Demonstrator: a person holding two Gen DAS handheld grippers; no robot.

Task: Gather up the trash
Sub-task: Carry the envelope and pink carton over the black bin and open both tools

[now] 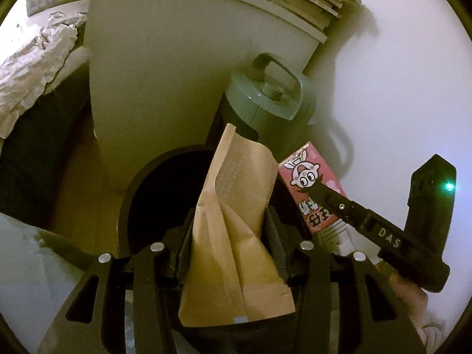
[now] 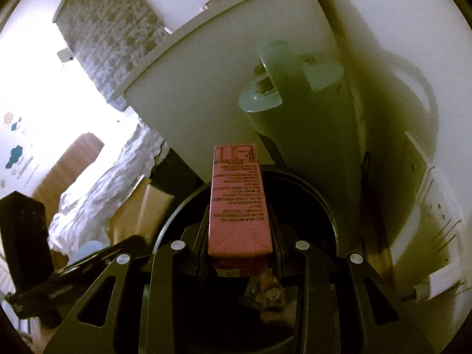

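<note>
My left tool (image 1: 233,236) pinches a brown paper pouch (image 1: 236,236) above the black bin (image 1: 138,183), its long axis pointing away from me. My right tool (image 2: 240,236) clamps a pink carton (image 2: 239,206) lengthwise over the same bin (image 2: 324,206). Only the right view shows wrappers (image 2: 270,290) inside; only the left shows the carton's cartoon face (image 1: 305,177).
</note>
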